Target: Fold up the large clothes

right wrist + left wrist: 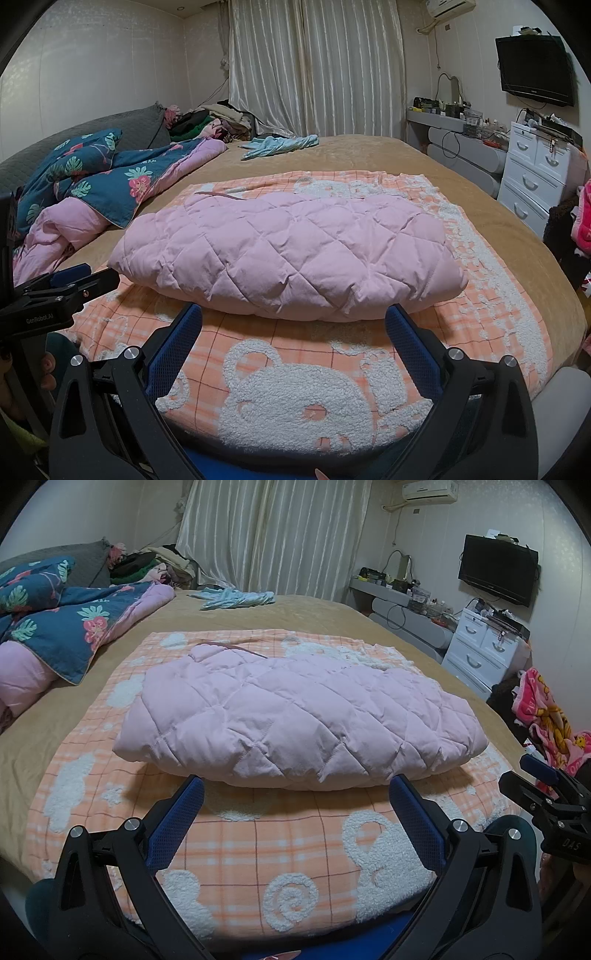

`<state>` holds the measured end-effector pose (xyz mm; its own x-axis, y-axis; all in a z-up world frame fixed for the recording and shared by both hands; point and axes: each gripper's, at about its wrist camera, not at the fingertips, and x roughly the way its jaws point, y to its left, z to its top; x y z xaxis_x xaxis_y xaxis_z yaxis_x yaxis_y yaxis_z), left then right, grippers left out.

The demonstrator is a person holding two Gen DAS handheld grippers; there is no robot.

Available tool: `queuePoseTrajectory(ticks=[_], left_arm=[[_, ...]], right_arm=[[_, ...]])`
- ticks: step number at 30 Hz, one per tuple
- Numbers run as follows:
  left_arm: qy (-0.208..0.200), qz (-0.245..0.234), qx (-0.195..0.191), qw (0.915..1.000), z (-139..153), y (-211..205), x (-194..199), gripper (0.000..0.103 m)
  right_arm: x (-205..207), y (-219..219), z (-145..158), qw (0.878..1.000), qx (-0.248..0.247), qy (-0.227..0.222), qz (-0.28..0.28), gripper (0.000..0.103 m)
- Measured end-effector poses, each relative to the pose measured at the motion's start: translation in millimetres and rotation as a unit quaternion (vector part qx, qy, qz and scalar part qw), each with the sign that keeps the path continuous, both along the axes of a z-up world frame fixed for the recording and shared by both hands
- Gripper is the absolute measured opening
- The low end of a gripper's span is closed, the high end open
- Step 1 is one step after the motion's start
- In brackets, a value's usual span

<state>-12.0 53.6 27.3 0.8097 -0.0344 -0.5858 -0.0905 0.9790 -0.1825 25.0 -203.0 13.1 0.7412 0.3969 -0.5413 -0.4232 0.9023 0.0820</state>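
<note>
Left wrist: left claw point(296, 788) spread, hovering.

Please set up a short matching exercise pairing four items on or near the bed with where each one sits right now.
Column one:
1. pink quilted jacket
2. light blue garment
3. floral quilt
4. black television

Column two:
A. bunched up along the left side of the bed
B. mounted on the wall at the right
C. folded in a bundle on the orange checked blanket
D. lying at the far end of the bed, near the curtains

Pairs: 1-C, 2-D, 3-A, 4-B
</note>
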Motion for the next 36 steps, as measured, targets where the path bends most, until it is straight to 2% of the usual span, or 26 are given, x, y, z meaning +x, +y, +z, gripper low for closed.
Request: queuePoseTrajectory(ticks=[36], left_arm=[[-0.003,0.004,0.005,1.0000,0.6,9.4,-0.9,0.094]], right_arm=[[-0.2,0.1,0.1,1.000,-0.004,0.000,-0.001,0.099]])
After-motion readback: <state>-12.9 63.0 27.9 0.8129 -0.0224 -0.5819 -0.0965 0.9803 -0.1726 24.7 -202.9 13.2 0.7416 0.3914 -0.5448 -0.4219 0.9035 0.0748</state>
